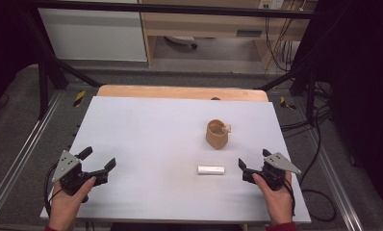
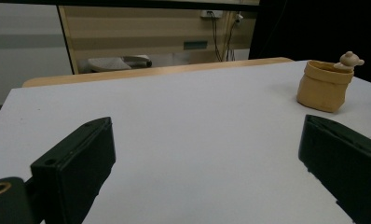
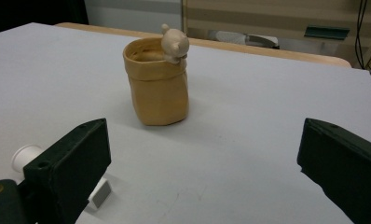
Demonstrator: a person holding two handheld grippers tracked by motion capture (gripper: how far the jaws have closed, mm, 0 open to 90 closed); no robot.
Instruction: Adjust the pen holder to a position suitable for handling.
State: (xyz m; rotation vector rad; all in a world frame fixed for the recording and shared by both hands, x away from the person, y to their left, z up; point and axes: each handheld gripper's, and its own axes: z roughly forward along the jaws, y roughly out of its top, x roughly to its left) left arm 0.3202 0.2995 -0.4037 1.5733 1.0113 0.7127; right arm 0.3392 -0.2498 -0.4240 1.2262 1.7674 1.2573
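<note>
Left gripper (image 1: 97, 160): in a hand at the near left corner of the table (image 1: 146, 130), jaws spread wide, nothing between them, tips angled toward the table's middle. Seen along its own jaws in the left gripper view (image 2: 207, 154): bare white surface between them, cup far off to the right.

Right gripper (image 1: 253, 162): in a hand near the right edge of the table, close to the near right corner, jaws wide apart, empty, tips turned toward the tube. Seen in the right gripper view (image 3: 202, 158): open gap facing the cup.

White tube (image 1: 210, 170): lying flat on its side, toward the near edge, right of the middle, just beside the right gripper's tips, not touching. One end partly hidden behind the left-hand jaw in the right gripper view (image 3: 26, 156).

Tan cup (image 1: 216, 134): upright, sack-shaped, right of the table's middle, beyond the tube and apart from it. Small pale figure (image 3: 175, 44) perched on the rim.
</note>
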